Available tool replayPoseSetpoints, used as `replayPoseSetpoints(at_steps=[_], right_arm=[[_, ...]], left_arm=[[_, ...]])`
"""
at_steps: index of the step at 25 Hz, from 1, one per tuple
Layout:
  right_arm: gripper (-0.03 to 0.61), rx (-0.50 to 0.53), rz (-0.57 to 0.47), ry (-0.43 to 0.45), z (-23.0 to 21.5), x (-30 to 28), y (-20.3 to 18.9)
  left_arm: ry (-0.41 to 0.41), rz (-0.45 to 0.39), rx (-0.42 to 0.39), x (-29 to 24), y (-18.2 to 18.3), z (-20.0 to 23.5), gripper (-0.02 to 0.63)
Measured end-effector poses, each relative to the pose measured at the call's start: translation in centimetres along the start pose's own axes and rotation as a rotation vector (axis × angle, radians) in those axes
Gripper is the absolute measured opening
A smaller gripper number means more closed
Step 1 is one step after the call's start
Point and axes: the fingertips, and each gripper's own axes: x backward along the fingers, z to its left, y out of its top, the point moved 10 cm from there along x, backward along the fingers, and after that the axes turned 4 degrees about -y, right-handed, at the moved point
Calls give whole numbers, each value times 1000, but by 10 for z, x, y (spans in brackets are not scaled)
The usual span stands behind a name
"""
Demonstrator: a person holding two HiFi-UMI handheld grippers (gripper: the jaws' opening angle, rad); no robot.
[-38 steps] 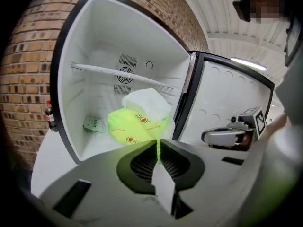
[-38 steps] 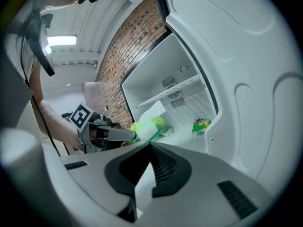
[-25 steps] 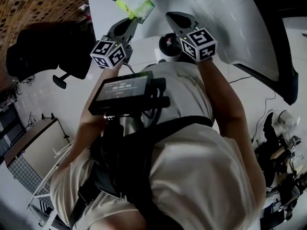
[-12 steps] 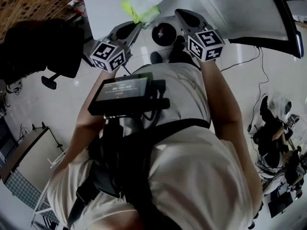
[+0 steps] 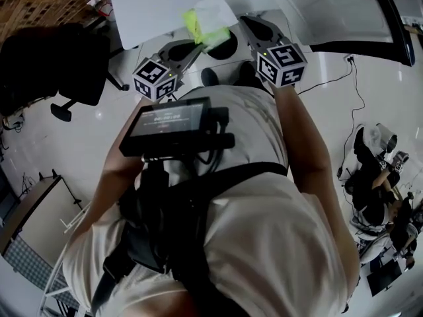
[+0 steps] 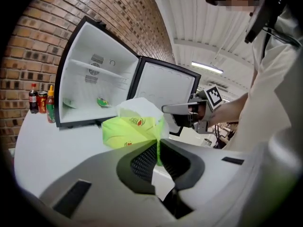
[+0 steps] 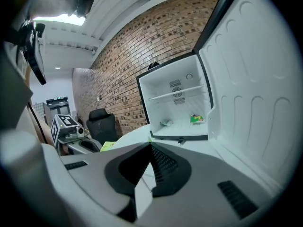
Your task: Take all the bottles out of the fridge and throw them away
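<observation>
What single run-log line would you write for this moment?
left gripper: shut on crushed green bottle | right gripper: shut, empty | fridge: open, not empty

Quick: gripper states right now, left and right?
Left gripper: closed on a crumpled green package.
Right gripper: closed, nothing held.

What lies on the fridge [image 6: 94,74] floor is too small to name, the left gripper [image 6: 158,145] jaws hide the crumpled green thing's [image 6: 130,129] near end, and the head view's top edge crops the desk [image 5: 142,12].
</observation>
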Motion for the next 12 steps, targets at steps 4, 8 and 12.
replayPoseSetpoints(at_steps=[4, 8, 12], right_arm=[[-6, 9, 9, 26, -1, 0, 2], [-6, -10, 22, 59, -11, 7, -6], [-5, -36, 47, 68, -24, 14, -18]], left_arm=[[4, 56, 23, -8, -14, -6, 21], [5, 132, 46, -31, -28, -10, 20], [-13, 225, 85, -53, -48, -12, 20]])
